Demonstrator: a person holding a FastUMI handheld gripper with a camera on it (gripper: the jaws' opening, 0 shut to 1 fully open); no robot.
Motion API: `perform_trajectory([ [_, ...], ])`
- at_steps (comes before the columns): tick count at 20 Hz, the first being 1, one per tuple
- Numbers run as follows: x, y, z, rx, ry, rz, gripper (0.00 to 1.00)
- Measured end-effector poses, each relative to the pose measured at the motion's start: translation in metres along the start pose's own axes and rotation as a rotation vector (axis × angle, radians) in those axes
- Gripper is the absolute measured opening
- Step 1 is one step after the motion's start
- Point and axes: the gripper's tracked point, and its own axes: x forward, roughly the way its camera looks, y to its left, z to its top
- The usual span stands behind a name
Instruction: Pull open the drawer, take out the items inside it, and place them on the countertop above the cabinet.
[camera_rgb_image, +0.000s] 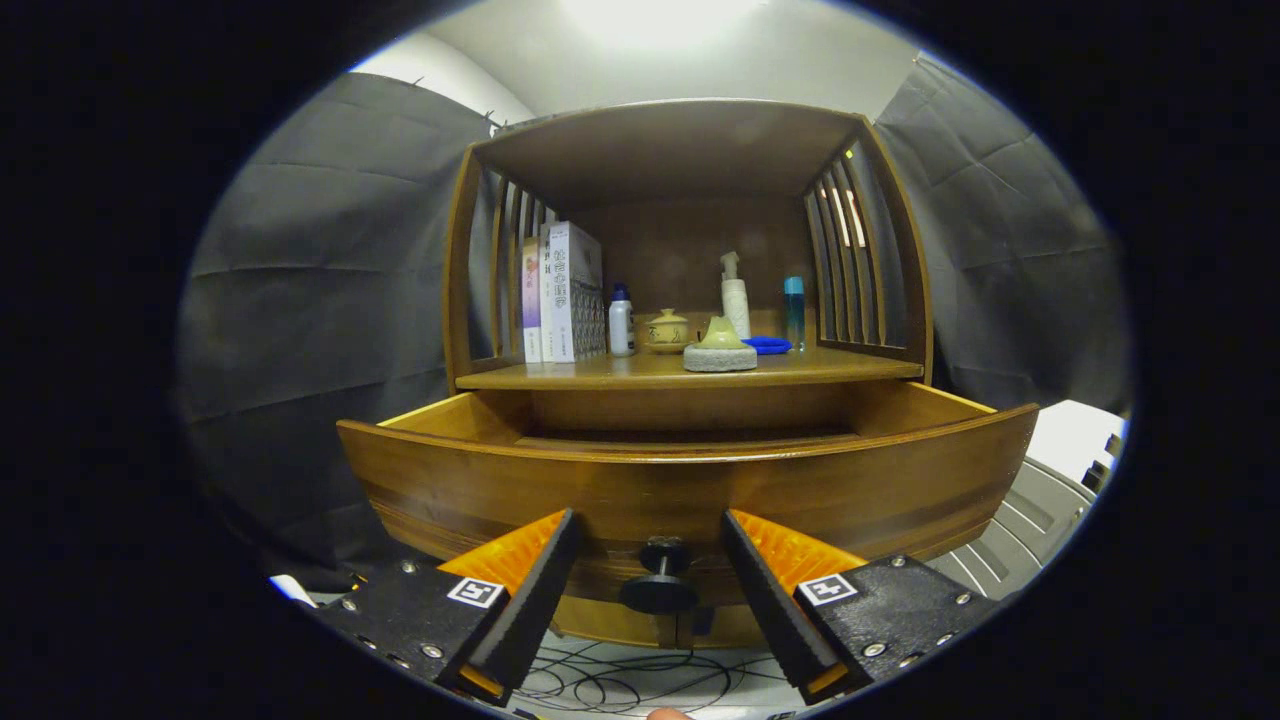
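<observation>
Grey cloth walls, bright ceiling light overhead.

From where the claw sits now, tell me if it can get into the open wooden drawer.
Probably not directly. The claw is open, straddling the black round knob, below the wooden drawer front's top edge. It would likely need to rise over that edge.

Counts, placed off the stone incense holder on the tabletop: 1 incense holder. 3 books upright, left of it. 1 white bottle with blue cap between books and holder. 1 yellow lidded cup just left-behind it. 1 white pump bottle behind it. 1 blue tube bottle to its right. 1 blue flat item just right of it. 1 drawer below it, pulled out, with 1 knob. 1 gripper, fingers apart either side of the knob.
</observation>
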Motion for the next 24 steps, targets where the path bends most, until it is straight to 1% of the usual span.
perform_trajectory([
  [11, 0.056, -0.006, 0.007, -0.043, -0.025, -0.066, 0.92],
  [17, 0.096, -0.011, 0.010, -0.067, -0.035, -0.085, 0.92],
  [24, 0.139, -0.016, 0.015, -0.068, -0.007, -0.089, 0.92],
])
